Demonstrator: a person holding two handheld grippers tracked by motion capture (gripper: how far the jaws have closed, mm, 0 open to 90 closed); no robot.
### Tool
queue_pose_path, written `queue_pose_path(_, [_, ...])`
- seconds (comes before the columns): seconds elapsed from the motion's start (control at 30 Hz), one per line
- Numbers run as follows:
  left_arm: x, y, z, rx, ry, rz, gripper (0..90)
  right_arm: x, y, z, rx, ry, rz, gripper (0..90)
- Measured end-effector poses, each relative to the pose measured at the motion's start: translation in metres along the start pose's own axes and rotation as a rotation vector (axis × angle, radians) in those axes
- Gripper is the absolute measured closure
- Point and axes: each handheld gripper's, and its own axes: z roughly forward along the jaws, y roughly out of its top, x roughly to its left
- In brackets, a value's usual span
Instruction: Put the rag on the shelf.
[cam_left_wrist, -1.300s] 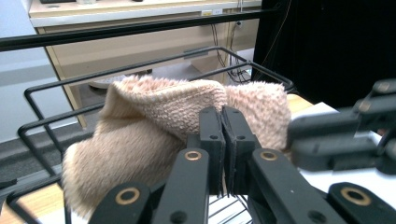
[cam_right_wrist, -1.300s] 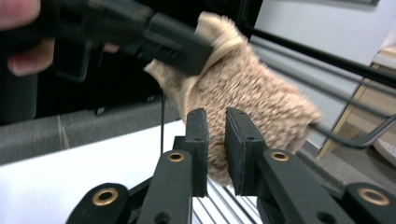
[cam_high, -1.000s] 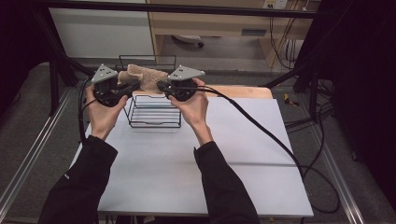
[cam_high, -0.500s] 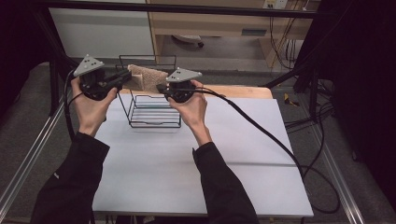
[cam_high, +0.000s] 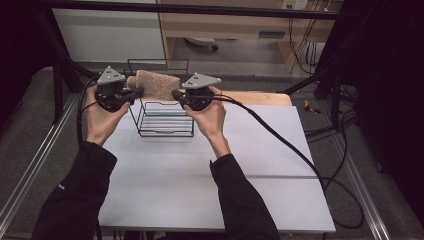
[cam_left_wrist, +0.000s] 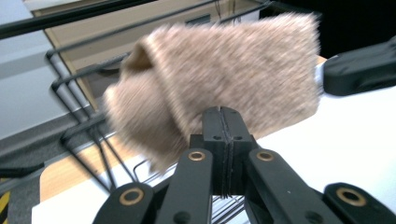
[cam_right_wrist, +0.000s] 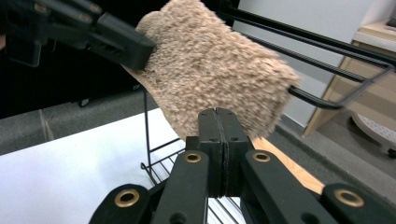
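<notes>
A beige fluffy towel (cam_high: 155, 84) hangs in the air, bunched between my two grippers, above the far side of a black wire rack (cam_high: 165, 133). My left gripper (cam_high: 137, 92) is shut on the towel's left end, its jaws pinching the towel (cam_left_wrist: 233, 70) at the lower edge. From the other side, my right gripper (cam_high: 176, 94) is shut on the right end, and the towel (cam_right_wrist: 210, 60) rises just beyond its closed jaws. The left gripper's black jaw (cam_right_wrist: 121, 39) bites the towel's far corner in the right gripper view.
The wire rack stands on a white table (cam_high: 225, 200), at its far left. A wooden board (cam_high: 260, 97) lies along the table's far edge. The right gripper's cable (cam_high: 280, 140) trails across the table to the right. A metal frame rail (cam_high: 35, 165) runs along the left.
My left hand swung out to the left and has come back right toward the rack, so the towel is now bunched shorter between the grippers. The right hand has stayed put.
</notes>
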Motion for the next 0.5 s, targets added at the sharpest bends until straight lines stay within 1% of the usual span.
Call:
queue_pose_path(0.03, [0.003, -0.002, 0.0, -0.001, 0.007, -0.003, 88.7, 0.0, 0.0, -0.001, 0.0, -0.001, 0.0, 88.6])
queue_pose_path(0.07, [0.005, -0.004, 0.001, -0.007, 0.003, -0.015, 88.5, 0.0, 0.0, -0.001, 0.001, 0.0, 0.005, 87.6])
queue_pose_path(0.17, [0.007, -0.01, 0.003, -0.032, -0.021, -0.041, 87.0, -0.001, -0.001, -0.003, -0.001, 0.005, 0.011, 85.2])
queue_pose_path(0.2, [0.006, -0.011, 0.002, -0.038, -0.029, -0.042, 85.9, 0.0, -0.002, -0.005, 0.004, 0.008, 0.012, 83.6])
queue_pose_path(0.3, [0.003, -0.016, -0.003, -0.044, -0.043, -0.037, 81.8, 0.0, -0.006, -0.01, 0.0, 0.03, 0.042, 78.1])
queue_pose_path(0.37, [0.0, -0.021, -0.007, -0.042, -0.061, -0.037, 77.7, -0.001, -0.01, -0.016, 0.004, 0.032, 0.053, 73.7])
queue_pose_path(0.43, [-0.004, -0.028, -0.01, -0.029, -0.084, -0.037, 72.3, 0.0, -0.015, -0.022, 0.01, 0.033, 0.07, 67.2])
queue_pose_path(0.5, [-0.008, -0.037, -0.011, -0.011, -0.103, -0.038, 67.0, 0.0, -0.023, -0.028, 0.016, 0.045, 0.09, 61.0])
